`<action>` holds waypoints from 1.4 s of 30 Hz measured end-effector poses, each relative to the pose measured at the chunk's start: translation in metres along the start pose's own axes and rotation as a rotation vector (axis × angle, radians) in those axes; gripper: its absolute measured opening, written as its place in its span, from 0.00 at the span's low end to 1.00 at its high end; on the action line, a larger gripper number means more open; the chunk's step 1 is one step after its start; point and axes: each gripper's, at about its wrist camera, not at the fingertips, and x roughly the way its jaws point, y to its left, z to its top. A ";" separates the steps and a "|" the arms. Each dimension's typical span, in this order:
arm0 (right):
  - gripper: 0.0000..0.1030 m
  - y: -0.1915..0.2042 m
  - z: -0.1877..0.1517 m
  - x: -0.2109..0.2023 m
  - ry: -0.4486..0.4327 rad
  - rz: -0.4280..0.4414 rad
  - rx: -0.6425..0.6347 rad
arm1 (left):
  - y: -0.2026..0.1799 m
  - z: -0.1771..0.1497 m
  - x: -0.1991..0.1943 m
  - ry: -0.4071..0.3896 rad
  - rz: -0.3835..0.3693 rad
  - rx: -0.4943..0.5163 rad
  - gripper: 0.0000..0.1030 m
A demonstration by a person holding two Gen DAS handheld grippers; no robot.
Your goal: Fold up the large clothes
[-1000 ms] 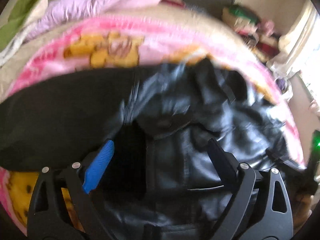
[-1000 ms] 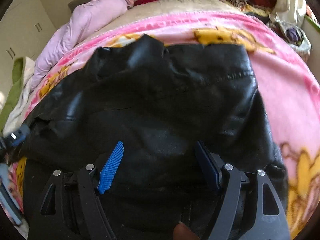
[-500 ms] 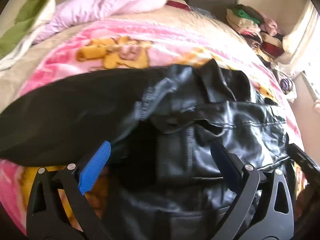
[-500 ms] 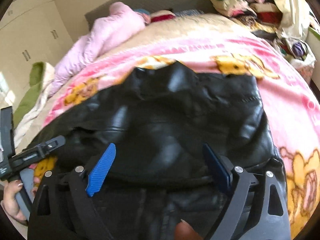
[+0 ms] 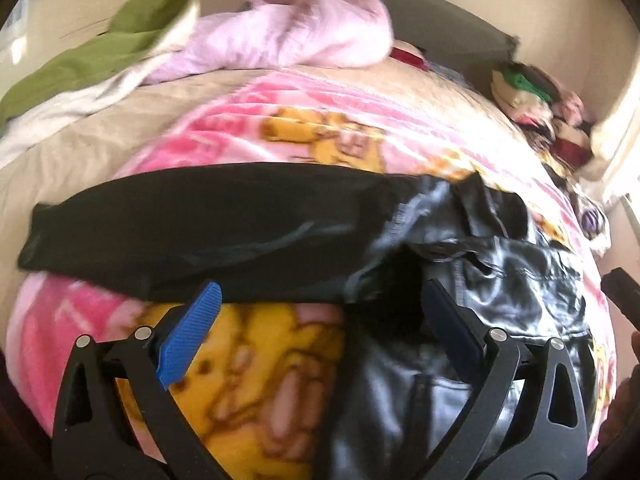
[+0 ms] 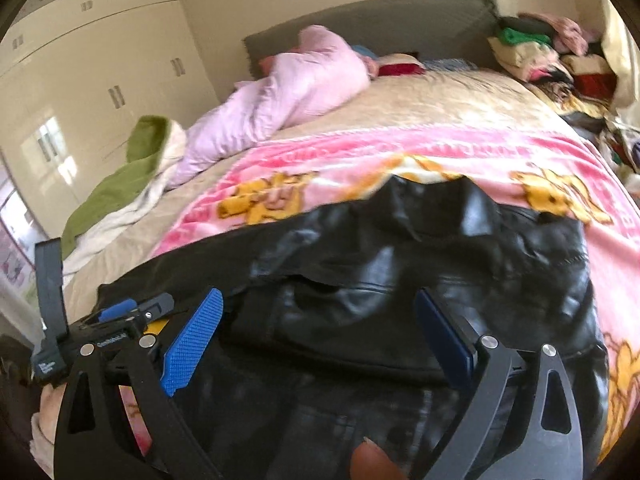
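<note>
Bedroom with cream wardrobe doors (image 6: pixel 100 64) along one wall and a grey headboard (image 6: pixel 400 16) at the far end. Bed (image 6: pixel 440 100) carries a beige cover, with a pink cartoon-print blanket (image 6: pixel 360 152) spread over its near half. Black leather jacket (image 6: pixel 400 280) lies on that blanket at the near edge of the bed, partly folded: body bunched in shiny creases, and in the left wrist view one flat matte-black panel (image 5: pixel 200 232), sleeve or lining, I cannot tell which, extends toward the bed's left edge. Pale pink padded coat (image 6: pixel 288 84) lies heaped near the headboard; green-and-white garment (image 6: pixel 120 184) lies at the left edge; a pile of mixed clothes (image 6: pixel 540 52) occupies the far right corner.

Left tongs (image 5: pixel 320 336) are spread wide and hold nothing; blanket and jacket edge show beyond them. Right tongs (image 6: pixel 320 340) are opening, nearly fully spread, with no cloth between the pads; they hang above the jacket body.

Risks, as judged: the leather looks stiff and slick, so the bunched fold may spring open once unattended. The outstretched panel is uneven; a shallow pinch on it could slip. A bite taken too deep could catch the blanket along with the jacket.
</note>
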 end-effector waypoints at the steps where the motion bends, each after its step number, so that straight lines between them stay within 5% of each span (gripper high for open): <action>1: 0.93 0.006 0.001 0.001 -0.002 0.009 -0.005 | 0.007 -0.001 -0.002 -0.004 -0.002 -0.023 0.91; 19: 0.94 0.096 0.002 0.010 -0.005 0.147 -0.084 | 0.104 -0.005 -0.069 -0.108 0.084 -0.153 0.91; 30: 0.96 0.144 -0.015 0.032 0.064 0.203 -0.133 | 0.165 -0.023 -0.083 -0.120 0.134 -0.252 0.91; 42: 0.96 0.152 -0.029 0.035 0.076 0.193 -0.129 | 0.235 -0.051 -0.067 -0.080 0.118 -0.451 0.91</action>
